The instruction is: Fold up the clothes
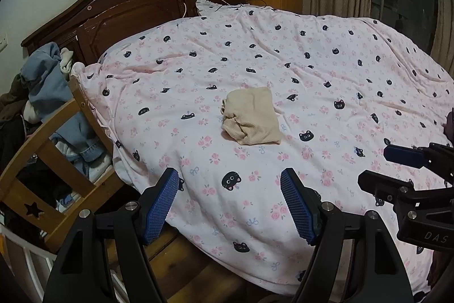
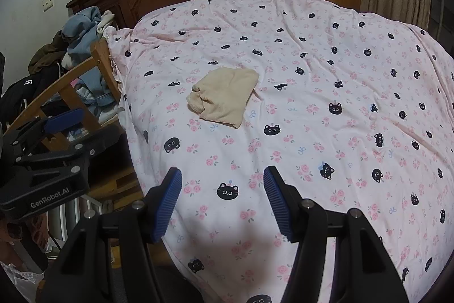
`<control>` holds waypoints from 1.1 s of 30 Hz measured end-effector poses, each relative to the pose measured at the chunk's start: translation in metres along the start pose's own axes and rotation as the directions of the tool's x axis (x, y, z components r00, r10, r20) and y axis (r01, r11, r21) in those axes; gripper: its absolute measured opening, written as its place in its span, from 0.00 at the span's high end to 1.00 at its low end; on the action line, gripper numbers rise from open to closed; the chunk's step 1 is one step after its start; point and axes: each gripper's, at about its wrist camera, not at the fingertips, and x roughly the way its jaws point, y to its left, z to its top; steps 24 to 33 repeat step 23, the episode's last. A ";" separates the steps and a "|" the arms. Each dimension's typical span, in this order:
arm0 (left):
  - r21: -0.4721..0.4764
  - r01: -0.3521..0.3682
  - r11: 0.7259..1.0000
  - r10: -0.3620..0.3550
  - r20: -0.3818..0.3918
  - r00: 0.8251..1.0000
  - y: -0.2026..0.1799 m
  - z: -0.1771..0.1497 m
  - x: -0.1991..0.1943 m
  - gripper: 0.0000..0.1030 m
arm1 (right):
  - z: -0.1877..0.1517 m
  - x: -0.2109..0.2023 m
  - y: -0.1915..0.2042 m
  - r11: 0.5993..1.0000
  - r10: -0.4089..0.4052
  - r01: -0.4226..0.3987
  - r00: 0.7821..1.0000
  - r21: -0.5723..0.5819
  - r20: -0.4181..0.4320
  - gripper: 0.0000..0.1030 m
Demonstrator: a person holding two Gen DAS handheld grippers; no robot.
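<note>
A cat-print duvet [image 1: 283, 70] covered the bed. On its middle lay a folded beige garment [image 1: 251, 117]. Nearer the duvet's foot edge, the left tongs [image 1: 229, 203] and right tongs [image 2: 222, 200] hovered released, grasping nothing.

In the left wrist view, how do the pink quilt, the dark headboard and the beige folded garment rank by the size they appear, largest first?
1. pink quilt, fills most of the view.
2. dark headboard, partly hidden behind the quilt.
3. beige folded garment, small patch mid-bed.
</note>
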 end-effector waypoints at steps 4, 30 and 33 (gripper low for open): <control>-0.007 0.005 1.000 -0.005 0.002 1.000 0.000 0.001 -0.001 0.32 | 0.000 -0.001 -0.001 1.000 0.001 -0.001 1.000 0.003 0.001 0.40; -0.015 0.000 1.000 0.000 0.019 1.000 0.003 0.002 -0.007 0.32 | 0.001 -0.008 -0.005 1.000 -0.003 0.003 1.000 0.008 0.020 0.40; -0.015 0.000 1.000 0.000 0.019 1.000 0.003 0.002 -0.007 0.32 | 0.001 -0.008 -0.005 1.000 -0.003 0.003 1.000 0.008 0.020 0.40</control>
